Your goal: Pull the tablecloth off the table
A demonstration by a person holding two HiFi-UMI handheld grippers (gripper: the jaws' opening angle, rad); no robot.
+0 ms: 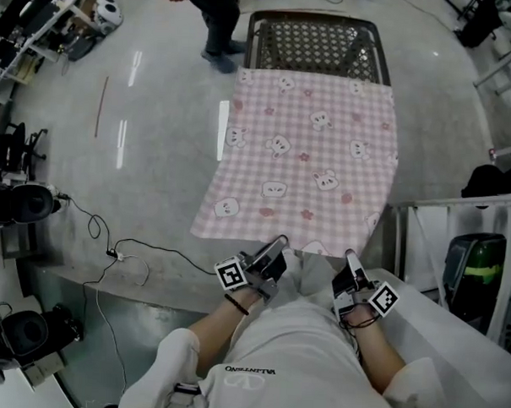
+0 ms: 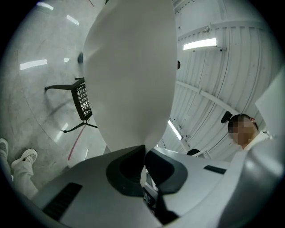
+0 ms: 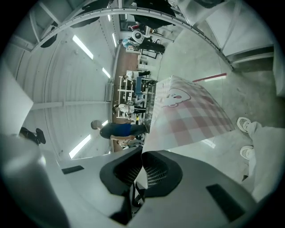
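The pink checked tablecloth with bunny prints (image 1: 308, 159) hangs stretched in the air. Its far edge reaches the near rim of the black mesh-topped table (image 1: 317, 43) at 12 o'clock, and its near hem is at 6 o'clock. There the left tongs (image 1: 280, 243) and the right tongs (image 1: 349, 256) are each pressed together on the fabric, pinching the hem near its two corners.

The glossy grey floor (image 1: 150, 110) lies open from 9 to 11 o'clock. A thin black cable (image 1: 127, 246) trails across it at 8 o'clock. The cloth's right edge runs just beside a white metal frame (image 1: 458, 202) at 3 o'clock.

A person (image 1: 214, 20) stands by the table's far left corner, cut off at the top edge. The left gripper view is mostly filled by the cloth's pale underside. Whether the cloth touches the table cannot be told.
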